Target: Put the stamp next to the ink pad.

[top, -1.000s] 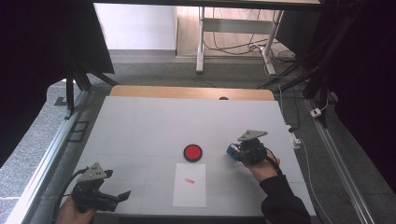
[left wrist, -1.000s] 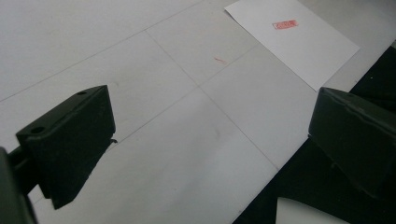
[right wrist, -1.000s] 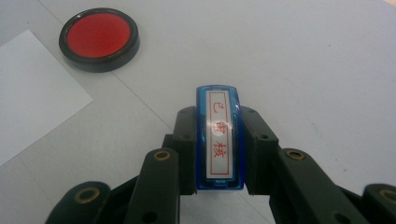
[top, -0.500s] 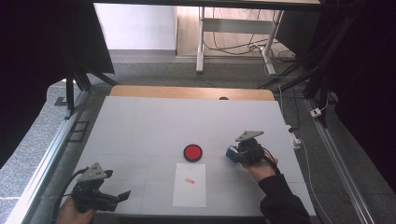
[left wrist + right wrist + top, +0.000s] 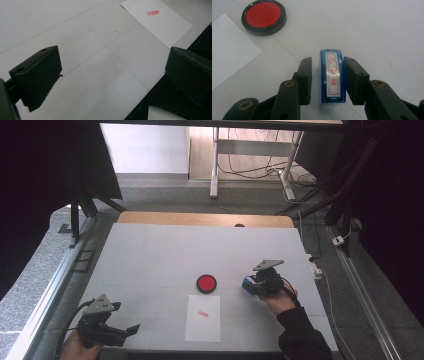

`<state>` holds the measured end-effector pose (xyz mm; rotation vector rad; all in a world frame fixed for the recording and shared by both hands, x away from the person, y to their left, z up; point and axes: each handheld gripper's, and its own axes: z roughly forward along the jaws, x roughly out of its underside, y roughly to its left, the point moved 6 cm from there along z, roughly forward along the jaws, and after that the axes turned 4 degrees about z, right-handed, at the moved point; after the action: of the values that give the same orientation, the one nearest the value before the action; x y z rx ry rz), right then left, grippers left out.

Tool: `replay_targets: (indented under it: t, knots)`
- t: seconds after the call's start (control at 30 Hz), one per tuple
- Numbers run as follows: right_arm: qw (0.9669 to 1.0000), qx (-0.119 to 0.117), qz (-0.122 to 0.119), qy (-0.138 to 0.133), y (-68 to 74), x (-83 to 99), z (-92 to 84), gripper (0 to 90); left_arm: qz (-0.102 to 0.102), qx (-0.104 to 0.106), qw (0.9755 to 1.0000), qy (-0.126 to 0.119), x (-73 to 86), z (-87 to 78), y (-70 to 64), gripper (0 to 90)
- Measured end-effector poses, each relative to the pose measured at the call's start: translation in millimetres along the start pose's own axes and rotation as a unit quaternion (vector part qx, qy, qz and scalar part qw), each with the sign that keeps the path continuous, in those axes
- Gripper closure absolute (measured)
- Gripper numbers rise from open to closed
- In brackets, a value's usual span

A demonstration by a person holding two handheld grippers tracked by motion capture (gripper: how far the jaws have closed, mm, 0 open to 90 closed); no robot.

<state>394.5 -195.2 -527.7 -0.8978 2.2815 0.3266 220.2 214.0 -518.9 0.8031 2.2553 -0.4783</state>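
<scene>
The right claw has just been opening, and its jaws now stand a little apart from the blue plastic stamp with a white red-lettered label, which stands free on the white bench just right of the round red ink pad in its black rim. To finish the release cleanly, I would widen the jaws evenly and lift straight away without nudging the stamp. The left claw rests wide open and empty near the white sheet of paper bearing a small red imprint.

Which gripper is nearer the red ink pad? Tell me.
Right. The right gripper sits just beside the ink pad; the left gripper waits at the near left corner.
</scene>
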Motion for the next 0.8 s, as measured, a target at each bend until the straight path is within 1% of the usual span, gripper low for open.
replay_targets:
  t: [0.2, 0.3, 0.4, 0.47, 0.6, 0.7, 0.8]
  knots:
    - [0.9999, 0.001, 0.010, -0.008, -1.5, -1.5, -5.2, 51.4, -0.001, 0.000, 1.0000, -0.001, 0.0, -0.1, 0.2, 0.9]
    - [0.9997, -0.005, 0.019, -0.012, -1.0, -2.2, -7.7, 47.9, -0.001, 0.001, 1.0000, -0.001, 0.0, -0.3, 0.3, 0.9]
    - [0.9996, -0.009, 0.021, -0.017, 0.8, -3.1, -10.9, 44.3, -0.001, 0.000, 1.0000, -0.001, 0.0, -0.4, 0.4, 0.9]
    - [0.9995, -0.005, 0.020, -0.022, 1.0, -4.0, -13.1, 42.1, -0.002, 0.000, 1.0000, -0.002, 0.0, -0.6, 0.4, 0.9]
    - [0.9992, -0.010, 0.026, -0.030, 2.6, -5.4, -17.2, 37.4, -0.003, 0.002, 1.0000, -0.003, 0.0, -0.9, 0.5, 0.8]
    - [0.9990, -0.009, 0.027, -0.035, 3.8, -6.3, -20.2, 33.8, -0.003, 0.001, 1.0000, -0.003, 0.0, -1.0, 0.4, 0.8]
    - [0.9987, -0.013, 0.027, -0.040, 6.1, -7.3, -23.0, 30.9, -0.003, 0.001, 1.0000, -0.003, 0.0, -0.9, 0.4, 0.8]
